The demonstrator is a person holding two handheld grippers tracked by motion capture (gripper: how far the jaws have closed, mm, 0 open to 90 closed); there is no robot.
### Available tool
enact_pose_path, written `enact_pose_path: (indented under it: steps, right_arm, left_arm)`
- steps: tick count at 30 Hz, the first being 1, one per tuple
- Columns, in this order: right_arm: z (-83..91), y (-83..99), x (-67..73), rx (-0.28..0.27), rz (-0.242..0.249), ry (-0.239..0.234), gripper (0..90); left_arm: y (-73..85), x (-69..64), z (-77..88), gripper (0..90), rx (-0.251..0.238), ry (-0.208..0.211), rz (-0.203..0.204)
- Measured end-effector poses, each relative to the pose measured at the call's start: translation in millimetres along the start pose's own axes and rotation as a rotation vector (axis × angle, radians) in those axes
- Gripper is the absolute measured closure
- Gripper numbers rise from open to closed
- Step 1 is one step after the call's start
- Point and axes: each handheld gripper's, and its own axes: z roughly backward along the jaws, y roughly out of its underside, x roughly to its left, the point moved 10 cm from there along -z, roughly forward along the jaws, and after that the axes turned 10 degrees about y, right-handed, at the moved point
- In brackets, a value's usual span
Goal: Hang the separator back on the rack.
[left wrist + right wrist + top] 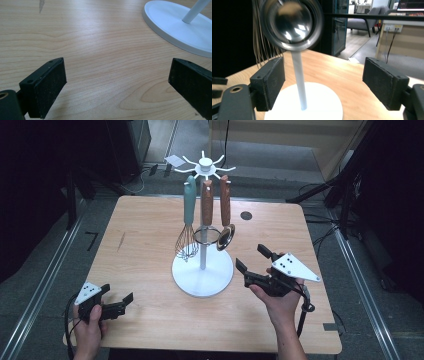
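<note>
A white rack [203,270] stands at mid-table: a round flat base, a slim upright pole [299,80], and a crown of curved hooks at the top. Three utensils hang from the hooks, side by side: a wire whisk [188,227] with a smooth teal handle, a ring-headed tool [206,215] with a wooden handle, and a polished steel ladle [225,232], also wooden-handled, whose round mirror-bright bowl hangs just beside the pole. The right gripper [254,257] sits just right of the base, its black jaws spread wide and empty, flat matte pads facing the pole and ladle bowl. The left gripper [127,301] rests low at the near left of the table [145,220], well apart from the rack, jaws likewise released with nothing between them. The tabletop is pale wood with fine wavy grain and rounded corners.
</note>
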Motion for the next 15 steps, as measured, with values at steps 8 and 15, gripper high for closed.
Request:
enact_pose_path:
  steps: [8, 15]
  right_arm:
    - [13.9, 35.7, -24.9, 0.044, -0.01, 0.055, 13.5]
    - [27.3, 59.6, -39.1, 0.074, -0.041, 0.076, 13.3]
  left_arm:
    - [-0.2, 0.0, -0.3, 1.7, -0.002, -0.002, 0.001]
    - [0.0, -0.3, -0.2, 1.7, -0.002, -0.003, 0.001]
